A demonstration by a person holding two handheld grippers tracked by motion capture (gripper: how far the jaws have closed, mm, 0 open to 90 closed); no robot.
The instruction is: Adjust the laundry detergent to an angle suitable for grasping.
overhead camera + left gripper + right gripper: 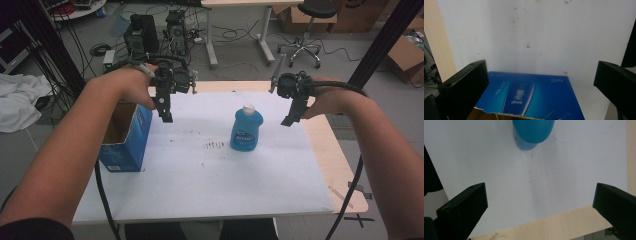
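A blue dish-soap bottle with a white cap stands upright near the middle of the white sheet; its blue body shows at the top of the right gripper view. An open blue cardboard box stands at the sheet's left edge, and its printed blue side lies below the left jaws. My left gripper hangs open just right of the box's far corner, holding nothing. My right gripper hangs open to the right of the bottle, a short gap away, empty. Both sets of jaws stand wide apart.
The white sheet covers most of a light wooden table. Small dark specks mark the sheet left of the bottle. Beyond the far edge are computer towers, cables, a desk and a rolling stool. A strip of black tape lies at the table's right corner.
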